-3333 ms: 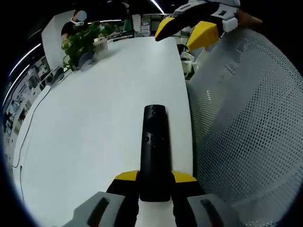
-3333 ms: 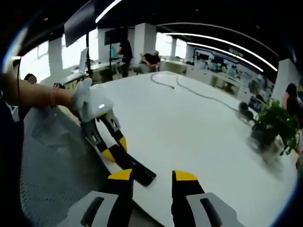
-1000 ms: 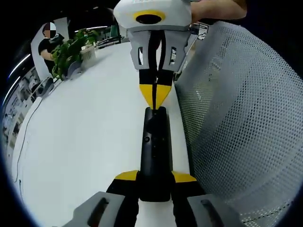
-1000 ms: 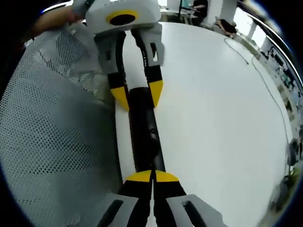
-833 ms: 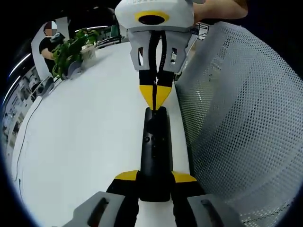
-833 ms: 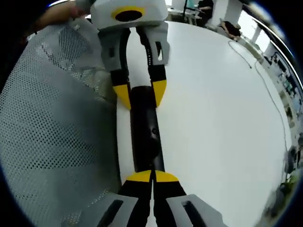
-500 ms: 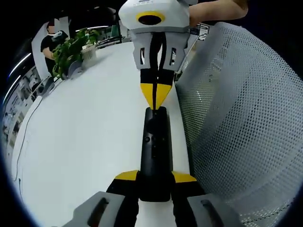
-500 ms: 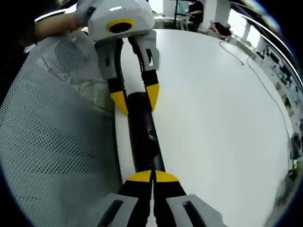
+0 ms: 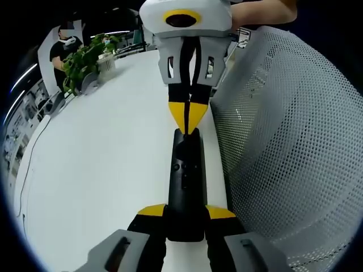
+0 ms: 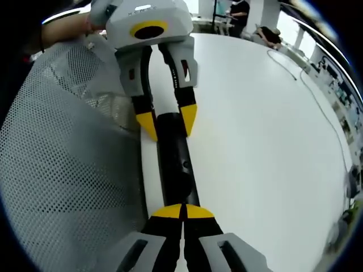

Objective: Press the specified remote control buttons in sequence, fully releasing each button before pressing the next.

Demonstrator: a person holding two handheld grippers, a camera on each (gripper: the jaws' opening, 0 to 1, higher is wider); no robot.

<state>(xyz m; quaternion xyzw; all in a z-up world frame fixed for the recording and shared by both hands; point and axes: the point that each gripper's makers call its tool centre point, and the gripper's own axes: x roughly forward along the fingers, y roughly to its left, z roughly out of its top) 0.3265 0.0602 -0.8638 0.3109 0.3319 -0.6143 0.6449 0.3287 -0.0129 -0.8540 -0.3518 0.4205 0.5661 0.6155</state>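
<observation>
The remote [image 9: 185, 181] [image 10: 177, 170] is a long, slim black bar with a smooth, slightly glossy top, rounded at its far end in the left gripper view, with a small round button near the middle of its length. It lies flat on the white table [image 9: 102, 147] [image 10: 255, 130], right along the table's edge, its long axis parallel to that edge and in line with both grippers, which face each other over it.

The left gripper [image 9: 185, 214] [image 10: 165, 120] grips one end of the remote: its yellow-tipped jaws sit against the remote's two long sides, spread to its width. The right gripper [image 10: 182, 212] [image 9: 186, 116] is at the opposite end, its two yellow tips drawn together into one wedge with no gap; in the left gripper view that wedge points down onto the remote's top at its far end, and whether it actually presses the surface I cannot tell. Both grippers have pale grey plastic bodies with black struts and pointed yellow tips.

Beside the remote, past the table edge, is a grey mesh surface [image 9: 289, 141] [image 10: 62, 170], perforated with fine round holes and curved. The table is smooth and matt. Far from the remote, at the table's far corner in the left gripper view, stands a leafy green plant [image 9: 85, 56]; a thin cable [image 10: 317, 107] trails across the table well away from the remote
</observation>
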